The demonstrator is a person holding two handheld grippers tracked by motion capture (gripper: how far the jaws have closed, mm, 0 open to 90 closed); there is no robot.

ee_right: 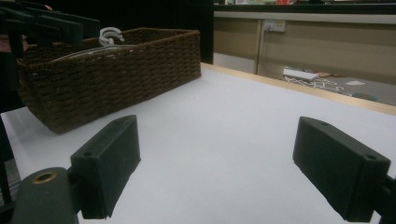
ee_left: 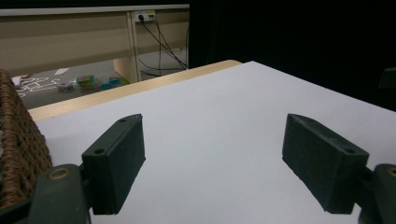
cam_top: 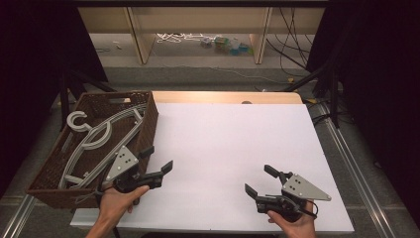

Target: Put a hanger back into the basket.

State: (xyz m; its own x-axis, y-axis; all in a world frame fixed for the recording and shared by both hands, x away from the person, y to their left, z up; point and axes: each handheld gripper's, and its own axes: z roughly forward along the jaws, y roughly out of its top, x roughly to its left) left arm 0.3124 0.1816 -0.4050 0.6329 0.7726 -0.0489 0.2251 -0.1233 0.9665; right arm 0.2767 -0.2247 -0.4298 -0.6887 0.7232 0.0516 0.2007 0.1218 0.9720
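High view: left gripper fingers spread, beside basket at bench left edge | right gripper fingers spread, empty, near front edge | hangers piled in basket | risk: hooks tangle, lifting several or dragging the basket.

Grey hangers lie stacked, slanted, inside the brown wicker basket.

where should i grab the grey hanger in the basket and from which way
Probably by the long curved arm of the grey hanger, coming from above: it lies flat among the other hangers in the wicker basket, whose walls block any side approach. The arm is thin enough for open jaws. The left gripper is nearest, already beside the basket's right wall.
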